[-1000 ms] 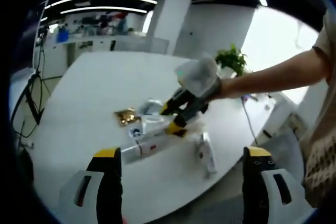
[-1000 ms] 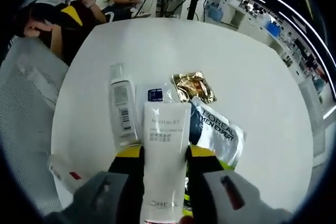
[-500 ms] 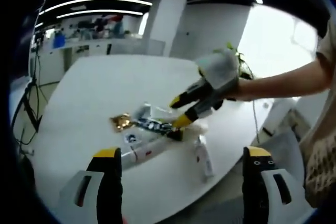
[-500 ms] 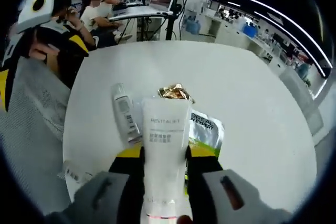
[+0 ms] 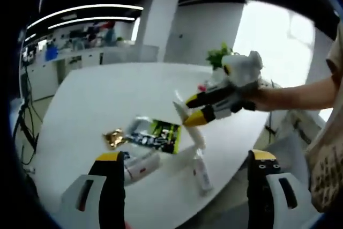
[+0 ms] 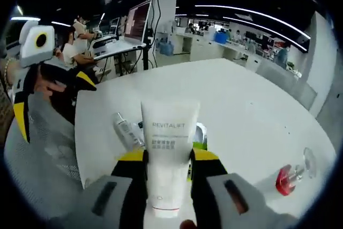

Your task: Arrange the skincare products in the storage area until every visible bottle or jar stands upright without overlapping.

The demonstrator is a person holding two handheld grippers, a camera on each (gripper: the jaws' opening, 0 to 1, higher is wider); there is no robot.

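Right tongs point(image 6: 167, 160): closed on the white squeeze tube printed REVITALIFT point(image 6: 168, 148), yellow-tipped jaws pressing either side of its lower half; seen also from the left gripper view point(image 5: 194, 110), entering from 3 o'clock with a person's forearm behind.
White squeeze tube: held clear above the desk, crimped end toward 12 o'clock in the right gripper view; in the left gripper view point(image 5: 188, 123) slanting down from the right tongs toward 6 o'clock.
Left tongs point(image 5: 184, 178): open, holding nothing, jaws well apart at 7 and 5 o'clock of own view; seen also at 9 o'clock of the right gripper view point(image 6: 21, 100).
Round white desk point(image 5: 96, 95): carries the remaining products near its close edge.
Black and green sachet point(image 5: 156, 134): lying flat, at centre of the left gripper view; a sliver visible behind the held tube in the right gripper view point(image 6: 199, 135).
Gold foil sachet point(image 5: 113, 138): flat, just beside the black and green sachet at its 9 o'clock.
White tube with red marking point(image 5: 141, 165): lying on its side, near 7 o'clock of the black and green sachet.
White bottle with printed label point(image 5: 200, 171): lying on its side near the desk edge, 5 o'clock of the black and green sachet; likely the one at 10 o'clock of the held tube in the right gripper view point(image 6: 126, 130).
Clear glass bottle with red liquid point(image 6: 292, 174): on the desk at 4 o'clock of the right gripper view; upright or lying, cannot tell.
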